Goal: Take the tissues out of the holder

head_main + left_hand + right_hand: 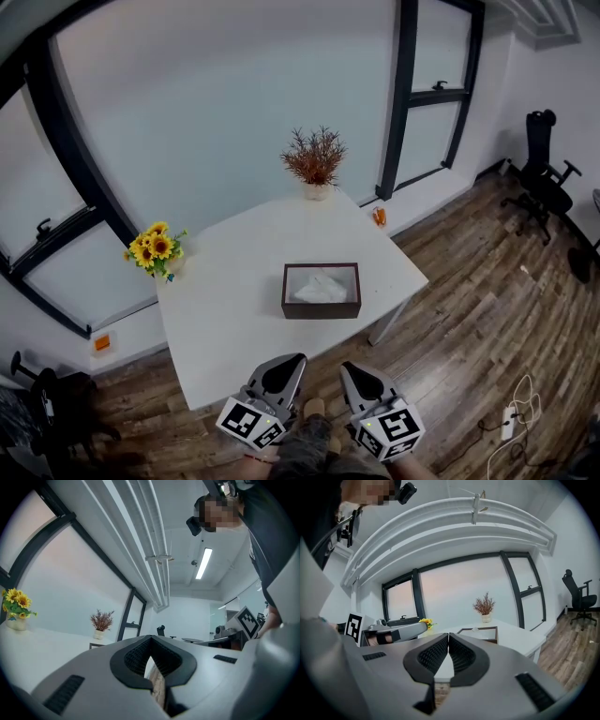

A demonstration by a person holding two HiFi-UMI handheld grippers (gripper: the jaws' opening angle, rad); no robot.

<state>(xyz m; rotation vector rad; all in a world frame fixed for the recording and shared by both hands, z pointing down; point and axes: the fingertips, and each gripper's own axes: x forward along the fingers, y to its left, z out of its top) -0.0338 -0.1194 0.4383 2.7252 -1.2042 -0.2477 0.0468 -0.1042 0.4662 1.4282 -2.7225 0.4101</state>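
The left tongs (284, 367) and right tongs (359, 375) are shut and empty, near the table (234, 281). The tissues (319, 287) lie in the holder (322, 308).

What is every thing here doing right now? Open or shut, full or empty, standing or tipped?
Left gripper: shut, nothing between its jaws.
Right gripper: shut, nothing between its jaws.
Tissue holder: open on top, sitting flat on the table.
Tissues: inside the holder, not taken out yet.
Sunflower pot: standing upright.
Dried plant pot: standing upright.
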